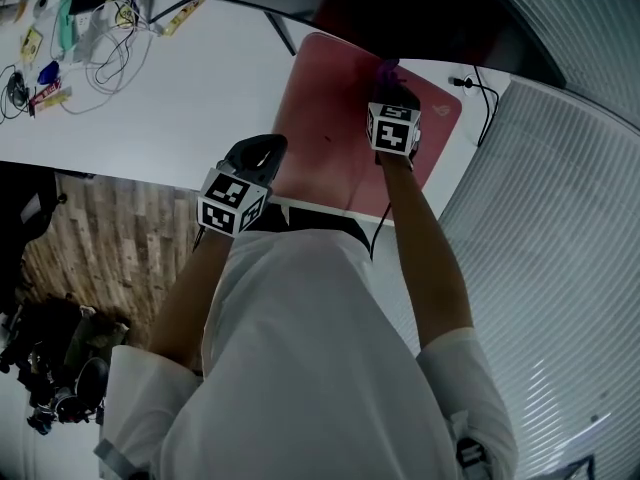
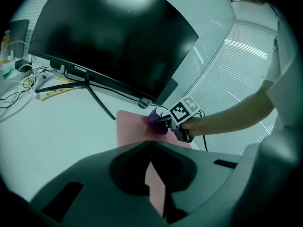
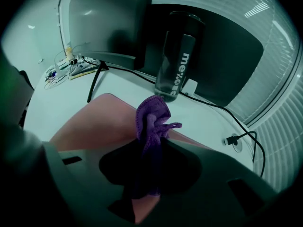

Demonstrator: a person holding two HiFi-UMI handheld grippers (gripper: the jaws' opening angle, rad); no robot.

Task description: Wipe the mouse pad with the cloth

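**Here, the cloth is clamped above a pink mouse pad**

*Head view.* A white, smooth-topped table (image 1: pixel 180 98) carries a flat, round-cornered pink mouse pad (image 1: pixel 330 118). The right gripper (image 1: pixel 390 80) stands over the pad's far half with a tuft of purple cloth (image 1: pixel 387 67) at its tip. The left gripper (image 1: pixel 260 150) is at the pad's near left edge. Each gripper bears a cube of black-and-white square markers. A tangle of thin cables (image 1: pixel 110 38) lies at the table's far left, well apart from the pad.

*Left gripper view.* The matte dark jaws of the left gripper (image 2: pixel 150 143) meet at their tips and have nothing between them. Behind the tips only a narrow sliver of pink shows. Beyond them lie the mouse pad (image 2: pixel 132 126) and the right gripper (image 2: pixel 163 122) with the cloth (image 2: pixel 155 122). A wide, glossy, curved monitor (image 2: pixel 113 37) stands behind on thin splayed legs.

*Right gripper view.* The right gripper (image 3: pixel 151 150) has its jaws pressed on the cloth (image 3: pixel 152 122), a soft, finely knit fabric bunched into folds that rise above the tips. Below it is the mouse pad (image 3: pixel 99 122); the cloth's lower end is in shadow, so whether it touches the pad is probably not decidable. A dark cylindrical bottle (image 3: pixel 177 60) with white lettering stands upright beyond the pad's far edge.
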